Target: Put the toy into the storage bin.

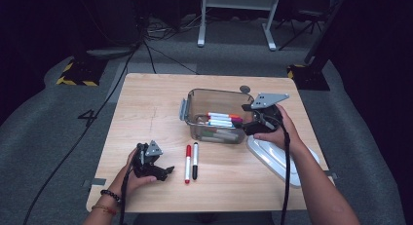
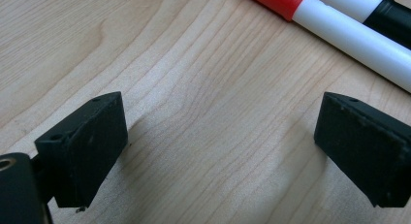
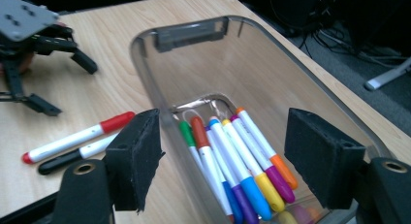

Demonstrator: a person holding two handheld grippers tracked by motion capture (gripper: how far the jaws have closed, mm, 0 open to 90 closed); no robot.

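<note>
A clear plastic bin (image 1: 214,92) stands mid-table and holds several coloured markers (image 1: 221,120). My right gripper (image 1: 247,119) hovers at the bin's right end, open, with nothing between its jaws. Along that gripper (image 3: 223,156) I look down into the bin (image 3: 194,32) at the markers (image 3: 237,161). In front of the bin, a red-capped marker (image 1: 188,163) and a black-capped marker (image 1: 195,160) lie side by side on the wood. My left gripper (image 1: 165,172) rests low just left of them, open and empty. Its view (image 2: 220,151) shows bare wood between the jaws, with the red marker (image 2: 339,32) and black marker (image 2: 387,10) beyond.
A white lid (image 1: 272,157) lies at the table's right edge under my right forearm. A small grey disc (image 1: 245,89) sits behind the bin. Dark floor, cables and a stand's legs lie beyond the table's far edge.
</note>
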